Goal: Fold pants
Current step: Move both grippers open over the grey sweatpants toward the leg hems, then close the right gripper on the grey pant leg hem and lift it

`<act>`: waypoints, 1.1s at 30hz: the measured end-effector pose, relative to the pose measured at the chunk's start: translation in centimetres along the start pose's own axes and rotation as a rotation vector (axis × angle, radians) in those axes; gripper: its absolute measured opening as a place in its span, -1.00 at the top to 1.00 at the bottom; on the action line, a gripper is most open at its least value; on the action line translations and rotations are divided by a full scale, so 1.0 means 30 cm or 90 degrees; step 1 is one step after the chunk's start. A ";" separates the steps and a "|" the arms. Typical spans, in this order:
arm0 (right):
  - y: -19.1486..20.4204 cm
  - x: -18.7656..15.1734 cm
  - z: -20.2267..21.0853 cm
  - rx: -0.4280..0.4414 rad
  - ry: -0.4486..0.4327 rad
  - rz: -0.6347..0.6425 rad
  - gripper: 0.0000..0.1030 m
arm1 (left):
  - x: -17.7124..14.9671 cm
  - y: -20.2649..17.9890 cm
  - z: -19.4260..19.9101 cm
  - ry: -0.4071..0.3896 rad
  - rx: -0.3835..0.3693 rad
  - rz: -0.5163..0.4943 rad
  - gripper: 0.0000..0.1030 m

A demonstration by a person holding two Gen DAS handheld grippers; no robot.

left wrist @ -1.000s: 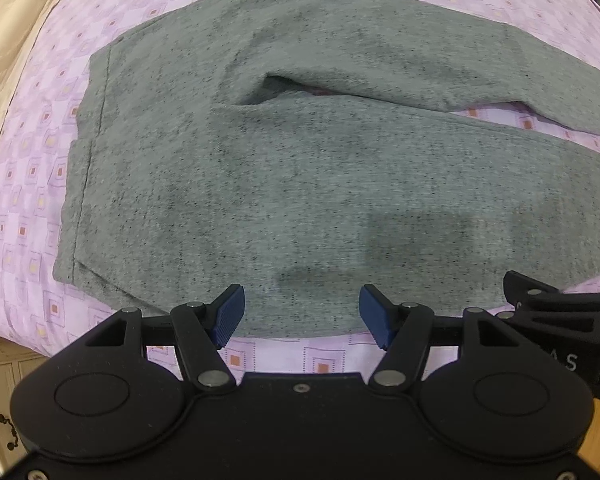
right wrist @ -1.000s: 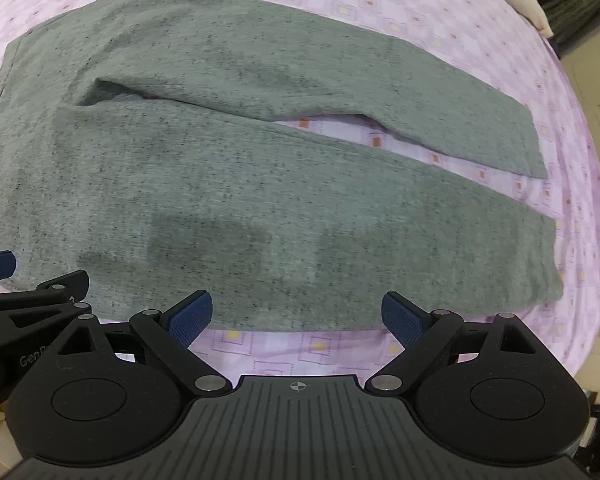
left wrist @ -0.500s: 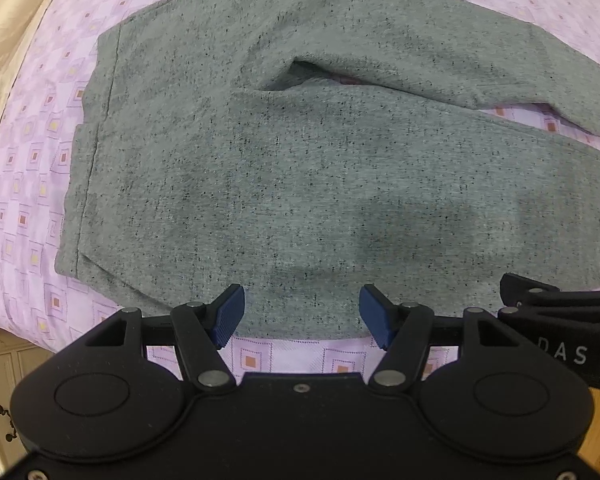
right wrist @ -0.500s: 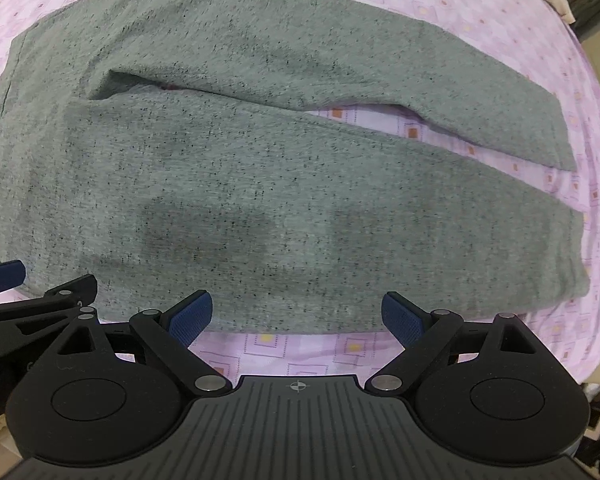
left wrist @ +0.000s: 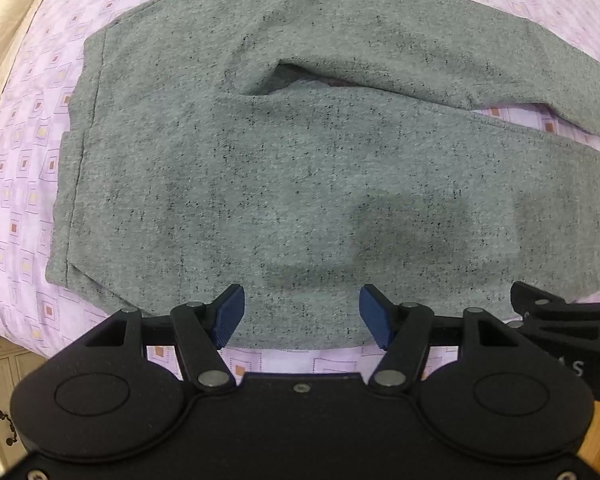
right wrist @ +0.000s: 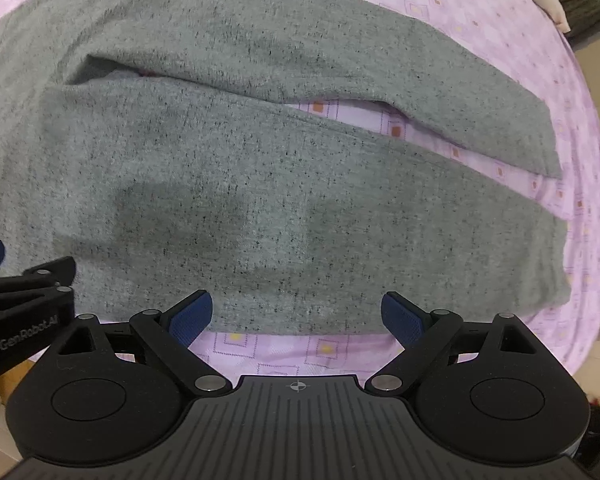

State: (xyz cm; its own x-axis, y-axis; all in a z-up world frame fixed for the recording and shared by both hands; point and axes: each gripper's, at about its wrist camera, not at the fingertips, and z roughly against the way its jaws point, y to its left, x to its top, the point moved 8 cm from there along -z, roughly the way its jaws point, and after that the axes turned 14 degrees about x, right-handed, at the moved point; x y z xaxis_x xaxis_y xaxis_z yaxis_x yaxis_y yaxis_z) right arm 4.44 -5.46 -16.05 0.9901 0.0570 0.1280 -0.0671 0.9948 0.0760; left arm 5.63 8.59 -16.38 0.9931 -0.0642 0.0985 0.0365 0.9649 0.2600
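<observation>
While the grey sweatpants [left wrist: 300,168] lay spread flat on the pink patterned bedsheet [left wrist: 24,184], waistband toward the left wrist view's left edge and both legs running off to the right with a strip of sheet between them, the left gripper [left wrist: 302,312] hung over the near hem with its blue pads apart and nothing between them. Just beside it, the right gripper [right wrist: 296,318] hovered over the near leg, its jaws also apart and empty.
</observation>
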 end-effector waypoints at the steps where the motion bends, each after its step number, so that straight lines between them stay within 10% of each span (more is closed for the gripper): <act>1: -0.006 -0.003 0.003 0.007 -0.008 -0.003 -0.78 | 0.001 -0.005 0.002 0.000 0.000 0.001 -0.29; 11: -0.333 -0.073 0.023 0.063 -0.073 -0.098 -0.53 | 0.013 -0.128 0.040 -0.002 0.020 0.002 -0.29; 15: -0.631 -0.109 0.046 0.027 -0.105 -0.160 -0.23 | 0.016 -0.226 0.079 -0.005 0.030 -0.005 -0.29; 24: -1.257 -0.270 0.063 -0.076 -0.138 -0.240 -0.22 | 0.026 -0.475 0.160 -0.017 0.039 -0.023 -0.29; 33: -1.421 -0.367 -0.034 -0.012 -0.145 -0.246 -0.23 | 0.005 -0.609 0.189 -0.001 0.069 -0.033 -0.29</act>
State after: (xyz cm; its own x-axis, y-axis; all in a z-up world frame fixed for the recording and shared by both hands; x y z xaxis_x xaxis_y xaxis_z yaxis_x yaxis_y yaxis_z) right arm -3.48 -48.42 -21.72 0.8896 -0.3371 0.3082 0.3067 0.9409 0.1440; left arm 4.48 -10.50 -15.66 0.9899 -0.1146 0.0838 0.0762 0.9269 0.3676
